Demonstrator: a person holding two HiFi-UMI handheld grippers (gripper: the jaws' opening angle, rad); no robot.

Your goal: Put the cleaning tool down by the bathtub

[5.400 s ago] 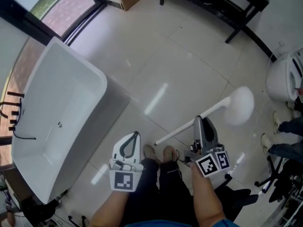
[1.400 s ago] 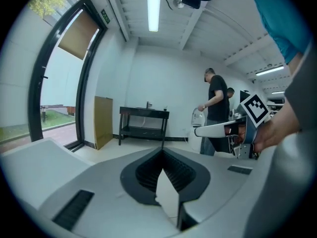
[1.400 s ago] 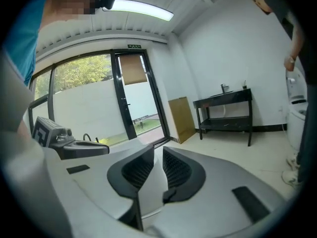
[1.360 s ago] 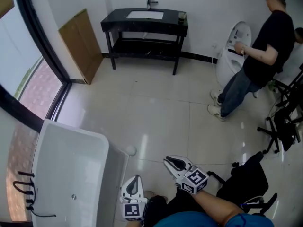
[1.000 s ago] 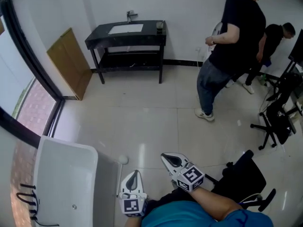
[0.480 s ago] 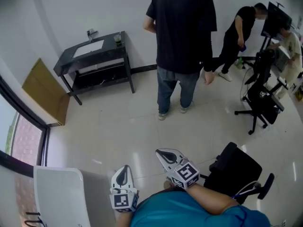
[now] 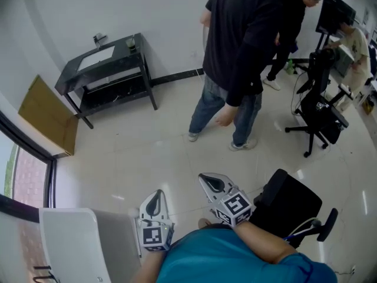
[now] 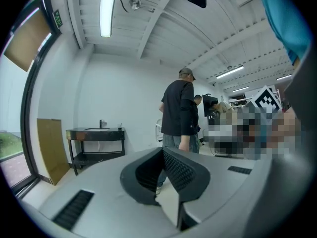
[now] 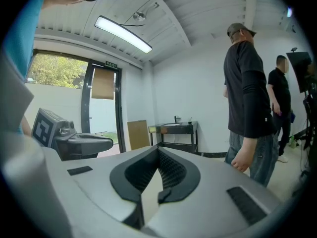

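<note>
1. Cleaning tool: I cannot tell where it lies. In the head view the bathtub (image 7: 65, 240) corner sits at seven o'clock, with the left gripper (image 7: 156, 194) just beside it and the right gripper (image 7: 205, 179) at six.
2. Left gripper view: the jaws are pressed together, pinching nothing. A black worktop (image 8: 96, 131) stands at nine o'clock.
3. Right gripper view: the jaws are pressed together, pinching nothing. A person in black (image 9: 245, 98) stands at three o'clock.

The glossy pale tile floor (image 7: 147, 152) bears a black washstand (image 7: 109, 63) at eleven o'clock, a brown board (image 7: 47, 122) at nine, a white bathtub (image 7: 70, 243) at seven, an office chair (image 7: 288, 204) at four and a standing person (image 7: 241, 46) at one.
</note>
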